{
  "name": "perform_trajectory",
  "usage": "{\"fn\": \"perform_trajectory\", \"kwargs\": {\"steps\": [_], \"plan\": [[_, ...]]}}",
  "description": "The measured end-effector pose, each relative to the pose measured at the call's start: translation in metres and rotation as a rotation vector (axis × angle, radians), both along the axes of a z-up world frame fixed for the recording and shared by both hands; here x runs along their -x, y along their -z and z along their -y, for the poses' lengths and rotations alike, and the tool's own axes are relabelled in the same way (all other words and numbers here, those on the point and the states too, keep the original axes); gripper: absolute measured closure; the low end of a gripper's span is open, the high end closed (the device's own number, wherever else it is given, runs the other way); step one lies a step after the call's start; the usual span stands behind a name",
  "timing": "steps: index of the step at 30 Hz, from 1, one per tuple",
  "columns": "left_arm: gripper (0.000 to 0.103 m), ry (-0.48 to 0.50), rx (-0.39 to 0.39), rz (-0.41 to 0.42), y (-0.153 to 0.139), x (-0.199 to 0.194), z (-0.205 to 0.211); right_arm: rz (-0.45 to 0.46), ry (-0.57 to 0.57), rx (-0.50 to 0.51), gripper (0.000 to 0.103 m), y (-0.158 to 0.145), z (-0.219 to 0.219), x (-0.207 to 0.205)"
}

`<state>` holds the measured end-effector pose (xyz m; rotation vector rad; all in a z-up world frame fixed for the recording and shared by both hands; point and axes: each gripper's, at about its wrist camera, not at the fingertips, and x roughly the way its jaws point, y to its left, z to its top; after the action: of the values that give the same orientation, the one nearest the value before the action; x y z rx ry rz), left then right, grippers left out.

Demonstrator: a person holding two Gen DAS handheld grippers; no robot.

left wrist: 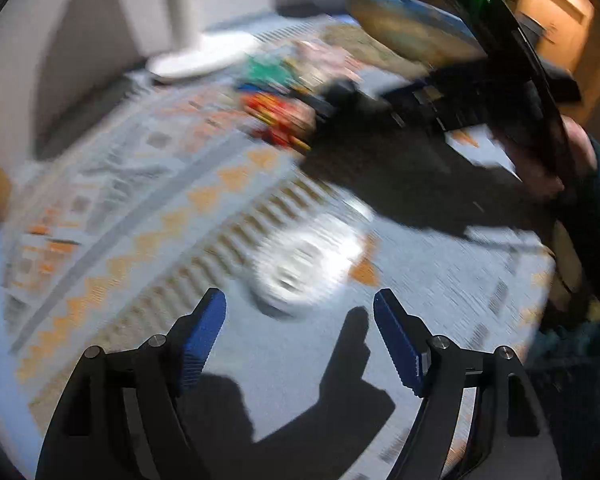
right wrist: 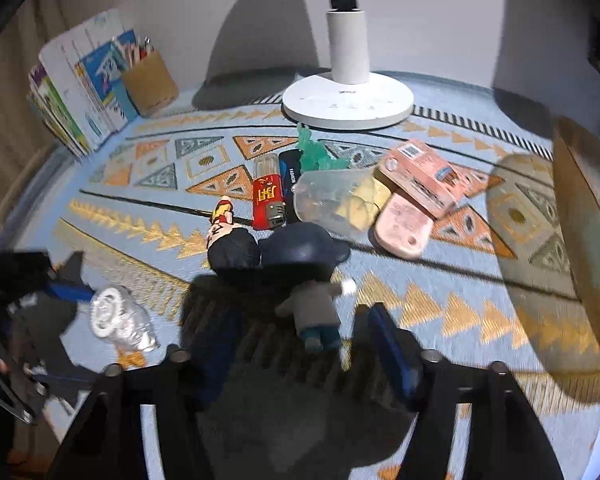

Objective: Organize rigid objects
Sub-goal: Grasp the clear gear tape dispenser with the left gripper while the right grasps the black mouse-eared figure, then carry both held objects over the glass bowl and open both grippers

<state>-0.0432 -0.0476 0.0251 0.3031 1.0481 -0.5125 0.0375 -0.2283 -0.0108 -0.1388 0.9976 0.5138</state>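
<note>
A silver toy [left wrist: 304, 264] lies on the patterned mat just ahead of my open, empty left gripper [left wrist: 300, 334]; it also shows at the left of the right wrist view [right wrist: 120, 320]. My right gripper [right wrist: 300, 344] is open and empty, with a figurine in a dark cap [right wrist: 308, 276] lying between its fingertips. A second figurine [right wrist: 228, 240], a red lighter [right wrist: 268, 200], a dark blue case [right wrist: 290, 172], a green figure [right wrist: 314, 152], a clear cup [right wrist: 332, 200], a pink box [right wrist: 424, 176] and a pink case [right wrist: 400, 228] lie beyond.
A white lamp base [right wrist: 348, 100] stands at the back. Books [right wrist: 80, 88] and a brown pen holder [right wrist: 150, 80] stand at the back left. A wooden tray [right wrist: 588, 240] is at the right edge. The left wrist view is blurred by motion.
</note>
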Motion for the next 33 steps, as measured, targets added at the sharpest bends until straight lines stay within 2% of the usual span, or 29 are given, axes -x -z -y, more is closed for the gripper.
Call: {"fn": "perform_trajectory", "kwargs": {"steps": [2, 6, 8, 10, 11, 12, 13, 19, 23, 25, 26, 27, 30, 33], "plan": [[0.028, 0.000, 0.042, 0.021, -0.002, -0.011, -0.005, 0.013, 0.019, 0.028, 0.064, 0.004, -0.004, -0.006], [0.027, 0.100, 0.060, -0.043, 0.013, -0.024, 0.009, 0.017, 0.037, 0.017, 0.066, 0.003, -0.001, -0.007], [0.026, 0.170, 0.048, -0.009, 0.014, -0.018, 0.020, 0.002, 0.053, -0.009, 0.066, 0.002, 0.005, -0.004], [0.026, 0.195, 0.040, 0.011, 0.015, -0.009, 0.030, -0.014, 0.082, -0.034, 0.066, 0.002, 0.014, -0.001], [0.028, 0.187, 0.036, 0.020, 0.015, -0.007, 0.034, -0.024, 0.103, -0.045, 0.066, 0.002, 0.020, 0.003], [0.042, 0.172, 0.034, 0.036, 0.014, -0.007, 0.036, -0.030, 0.122, -0.050, 0.066, 0.001, 0.026, 0.008], [0.046, 0.152, 0.052, 0.047, 0.012, -0.006, 0.038, -0.035, 0.138, -0.056, 0.066, 0.000, 0.031, 0.013], [0.047, -0.083, 0.047, 0.066, 0.014, -0.001, 0.047, -0.032, 0.243, -0.027, 0.066, -0.003, 0.057, 0.051], [0.046, -0.197, 0.090, 0.057, 0.015, -0.002, 0.046, -0.014, 0.225, 0.005, 0.066, -0.001, 0.057, 0.069], [0.044, -0.193, 0.070, 0.073, 0.017, -0.003, 0.049, 0.001, 0.219, 0.025, 0.066, 0.000, 0.054, 0.072], [0.036, -0.184, 0.058, 0.075, 0.019, -0.001, 0.051, 0.005, 0.213, 0.034, 0.066, 0.000, 0.053, 0.073], [0.033, -0.179, 0.048, 0.075, 0.019, 0.001, 0.052, 0.007, 0.210, 0.038, 0.065, 0.000, 0.053, 0.073], [0.032, -0.158, 0.030, 0.087, 0.019, 0.012, 0.051, 0.007, 0.204, 0.021, 0.065, 0.000, 0.055, 0.073], [0.032, -0.159, 0.049, 0.082, 0.019, 0.013, 0.047, 0.013, 0.205, 0.011, 0.065, 0.000, 0.056, 0.073]]}}
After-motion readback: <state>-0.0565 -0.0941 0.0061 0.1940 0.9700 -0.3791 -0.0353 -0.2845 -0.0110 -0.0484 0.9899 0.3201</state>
